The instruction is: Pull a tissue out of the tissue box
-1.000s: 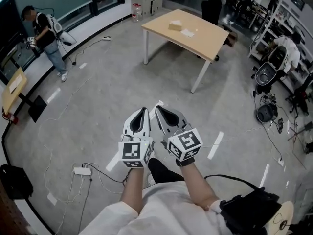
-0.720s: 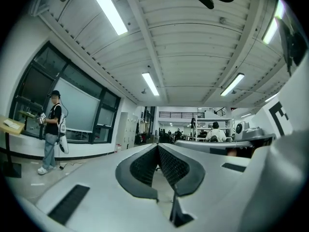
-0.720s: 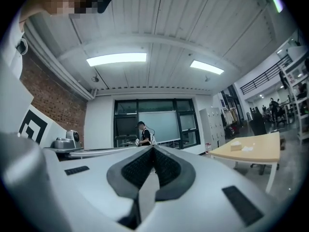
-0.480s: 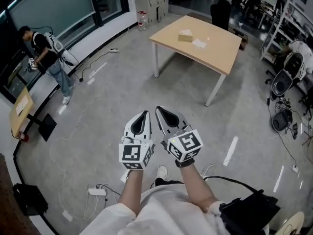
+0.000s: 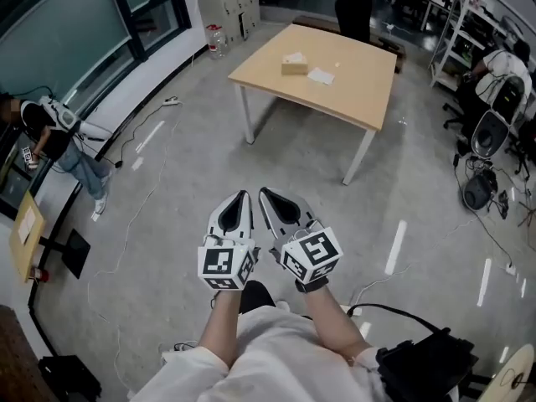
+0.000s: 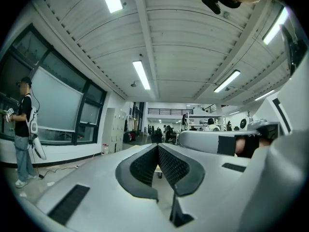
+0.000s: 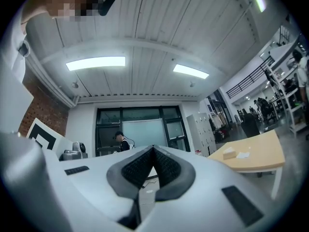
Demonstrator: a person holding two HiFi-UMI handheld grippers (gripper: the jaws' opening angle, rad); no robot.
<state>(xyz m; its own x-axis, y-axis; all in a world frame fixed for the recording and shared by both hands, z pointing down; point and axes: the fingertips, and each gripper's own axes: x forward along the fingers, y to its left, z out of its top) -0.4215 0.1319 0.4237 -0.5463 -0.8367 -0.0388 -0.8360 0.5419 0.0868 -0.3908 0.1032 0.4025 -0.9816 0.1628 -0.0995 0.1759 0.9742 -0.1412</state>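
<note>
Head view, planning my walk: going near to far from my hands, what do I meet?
Shut white left gripper and right gripper → light wooden table with white legs → tan tissue box → black chair.

The person wears a white short-sleeved cloth shirt [image 5: 268,354]. The left gripper [image 5: 243,194] and the right gripper [image 5: 263,191] each have a smooth white plastic shell that narrows to a point, with a dark grey drop-shaped hollow on its upper side. The black rubber pads [image 6: 171,166] inside carry a fine dotted texture, and narrow black rectangular slots [image 6: 67,204] sit in the white shells. At the back of each gripper sits a white cube with black square markers [image 5: 224,265]. A black band [image 5: 311,284] goes around the right wrist.
</note>
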